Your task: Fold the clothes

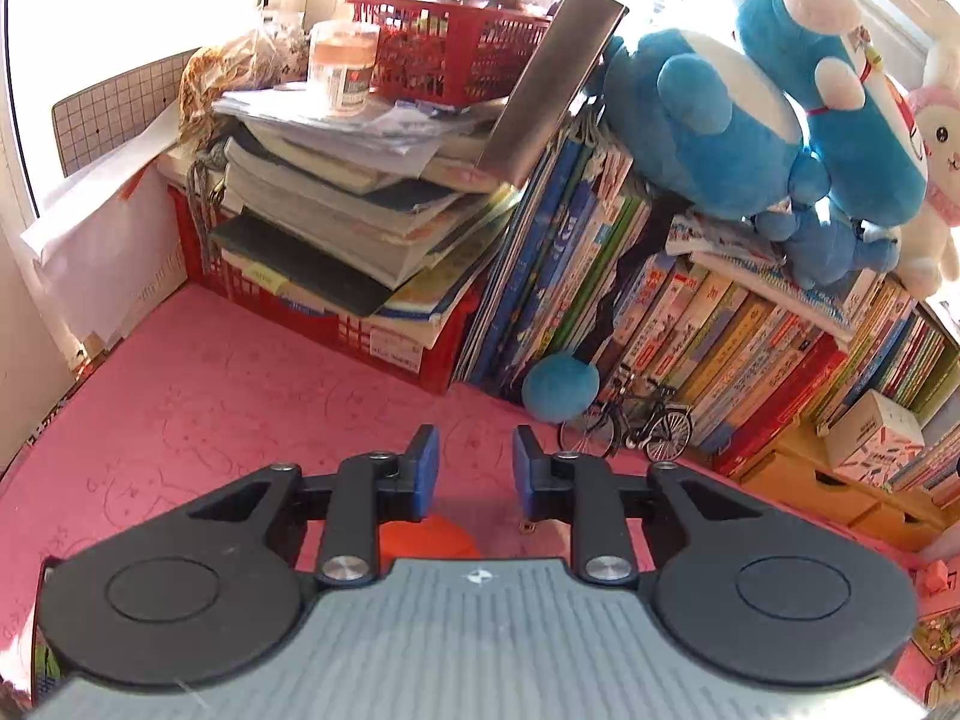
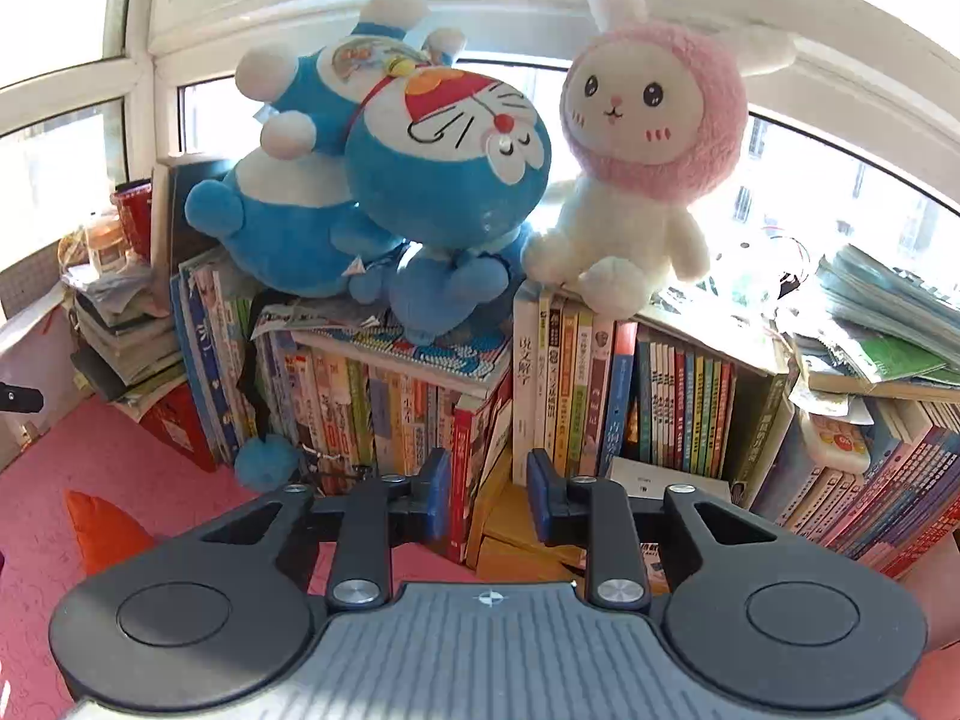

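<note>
My left gripper (image 1: 475, 468) is open, with a gap between its blue pads (image 1: 425, 457), and it holds nothing. It hangs over the pink table (image 1: 180, 396). My right gripper (image 2: 489, 495) is open too and holds nothing.

An orange cloth (image 1: 429, 537) lies on the pink table, right under my left gripper. In the right view, a corner of the orange cloth (image 2: 99, 531) pokes out on the left.

A red basket (image 1: 447, 54) sits on top of a pile of books (image 1: 336, 222). It has papers in it, but I cannot tell what else. A jar (image 1: 342, 63) stands just beside it. The pile rests on a red crate (image 1: 336, 324).

Blue plush toys (image 2: 420, 180) and a pink bunny (image 2: 642, 150) sit on a row of books (image 2: 630, 396).
</note>
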Demonstrator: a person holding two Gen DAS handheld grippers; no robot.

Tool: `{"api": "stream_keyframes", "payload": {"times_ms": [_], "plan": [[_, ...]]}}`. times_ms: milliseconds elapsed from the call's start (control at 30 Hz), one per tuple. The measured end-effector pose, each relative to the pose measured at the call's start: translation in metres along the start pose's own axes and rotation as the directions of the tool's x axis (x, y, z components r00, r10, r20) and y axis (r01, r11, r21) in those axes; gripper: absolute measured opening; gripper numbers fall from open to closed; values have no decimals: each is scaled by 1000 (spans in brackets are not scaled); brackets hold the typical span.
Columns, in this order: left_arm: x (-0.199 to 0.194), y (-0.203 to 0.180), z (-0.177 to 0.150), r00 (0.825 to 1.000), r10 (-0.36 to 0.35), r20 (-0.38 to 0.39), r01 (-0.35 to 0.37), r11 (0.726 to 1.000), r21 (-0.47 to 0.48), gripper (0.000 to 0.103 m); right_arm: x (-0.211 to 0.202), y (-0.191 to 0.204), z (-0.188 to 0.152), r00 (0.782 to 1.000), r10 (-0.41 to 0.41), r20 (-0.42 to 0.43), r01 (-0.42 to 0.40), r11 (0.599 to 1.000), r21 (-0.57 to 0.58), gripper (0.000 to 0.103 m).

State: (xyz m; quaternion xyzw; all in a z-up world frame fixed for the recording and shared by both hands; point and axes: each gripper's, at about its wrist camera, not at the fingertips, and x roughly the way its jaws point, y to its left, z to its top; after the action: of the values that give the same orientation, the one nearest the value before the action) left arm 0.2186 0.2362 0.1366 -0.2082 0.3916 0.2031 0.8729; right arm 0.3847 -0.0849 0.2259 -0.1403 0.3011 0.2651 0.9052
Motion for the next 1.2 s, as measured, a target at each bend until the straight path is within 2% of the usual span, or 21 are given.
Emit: {"api": "stream_keyframes", "payload": {"times_ms": [33,100,167,233,267,367,433,667,700,767,800,833,933,1033,1200], "plan": [[6,3,-19,998,17,-63,-18,1000,-8,34,11,8,-20,998,0,-63,-1,1000,-11,60],[19,5,-57,978,23,-205,-32,999,-41,37,31,19,-61,980,1,-200,-3,1000,-7,60],[29,1,-86,953,21,-303,-43,997,-67,51,49,27,-102,943,7,-334,-2,1000,18,60],[38,-7,-108,933,39,-358,-67,996,-66,70,58,33,-138,902,22,-430,11,997,74,60],[42,-11,-117,924,45,-379,-76,995,-66,74,61,36,-154,882,31,-470,18,995,101,61],[52,-19,-120,918,41,-394,-74,995,-70,81,57,44,-188,847,58,-529,39,985,170,63],[59,-24,-122,914,38,-403,-73,995,-73,99,50,48,-197,844,51,-535,49,984,171,74],[84,-42,-129,898,30,-438,-73,994,-83,100,30,59,-221,835,29,-549,80,982,174,85],[89,-42,-133,893,40,-448,-85,993,-82,96,29,58,-221,836,30,-548,80,981,174,87],[94,-38,-139,887,59,-458,-111,990,-88,69,31,55,-220,839,38,-542,79,978,191,89],[95,-33,-142,886,59,-460,-120,987,-104,47,34,53,-219,841,44,-539,81,975,205,90],[95,-28,-144,886,57,-460,-126,985,-121,39,37,52,-218,844,51,-535,81,972,221,92],[86,-11,-144,909,38,-415,-122,977,-177,26,47,50,-211,851,99,-516,64,955,289,98],[76,0,-142,923,46,-382,-126,974,-189,21,57,63,-203,851,155,-502,12,949,314,103],[60,21,-138,944,89,-319,-162,964,-211,10,84,116,-195,819,164,-550,-80,982,173,103]]}}
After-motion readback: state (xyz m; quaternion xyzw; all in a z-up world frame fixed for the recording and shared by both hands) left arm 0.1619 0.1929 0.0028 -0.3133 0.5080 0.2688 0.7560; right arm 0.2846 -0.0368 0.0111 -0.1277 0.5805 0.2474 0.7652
